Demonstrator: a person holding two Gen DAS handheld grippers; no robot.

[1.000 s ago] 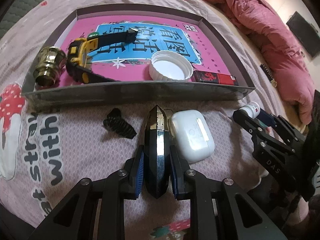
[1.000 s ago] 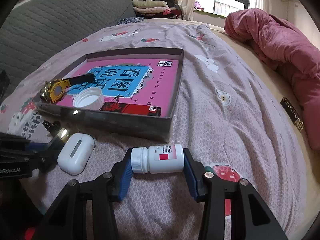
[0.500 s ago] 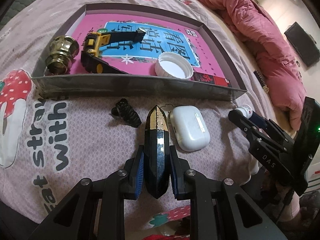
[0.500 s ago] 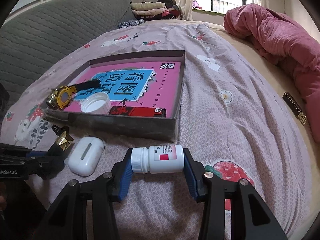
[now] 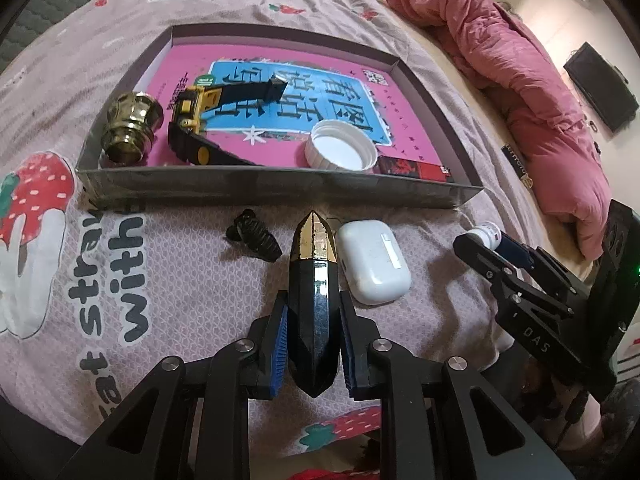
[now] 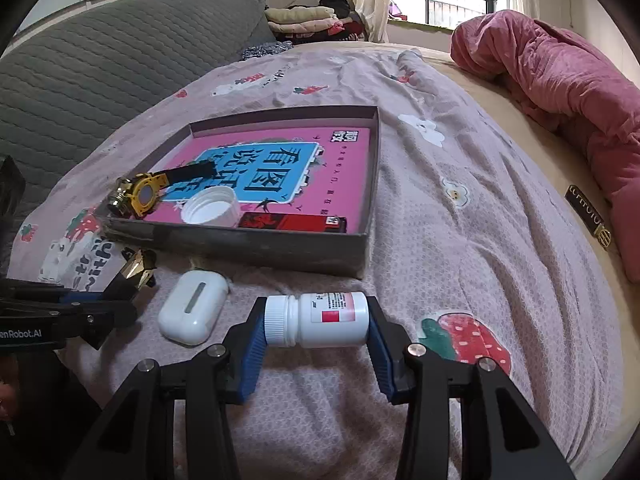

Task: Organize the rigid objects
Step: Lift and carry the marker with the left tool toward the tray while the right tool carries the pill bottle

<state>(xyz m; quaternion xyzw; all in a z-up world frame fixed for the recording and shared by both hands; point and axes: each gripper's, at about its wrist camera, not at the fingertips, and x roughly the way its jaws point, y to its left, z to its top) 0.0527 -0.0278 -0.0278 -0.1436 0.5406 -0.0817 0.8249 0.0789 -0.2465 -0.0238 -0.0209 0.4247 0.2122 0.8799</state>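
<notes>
We see the left hand-held gripper (image 5: 314,344) clamped tight on a black faceted crystal-shaped object with a gold tip (image 5: 314,292), its blue pads pressing both sides and the gold tip pointing ahead toward the tray. Just right of that tip a white earbud case (image 5: 374,262) lies on the bedspread (image 5: 160,272), and just left of it sits a small black ribbed piece (image 5: 254,234).

The right hand-held gripper (image 6: 316,330) holds a white pill bottle (image 6: 316,320) crosswise, one pad on its ribbed cap and the other on its base, the red-and-white label facing up. The earbud case lies on the bed to the left of this gripper.

Ahead of both grippers stands a shallow grey cardboard tray (image 5: 280,192) lined with a pink and blue printed sheet. Inside it, along the near wall, we find a brass knob (image 5: 130,128) at the left corner, a yellow and black wristwatch (image 5: 208,116) beside it, a white jar lid (image 5: 340,152) lying open side up, and a red and black flat packet (image 5: 414,168) to the lid's right. A pink quilt (image 6: 560,76) is heaped far right of the tray.
</notes>
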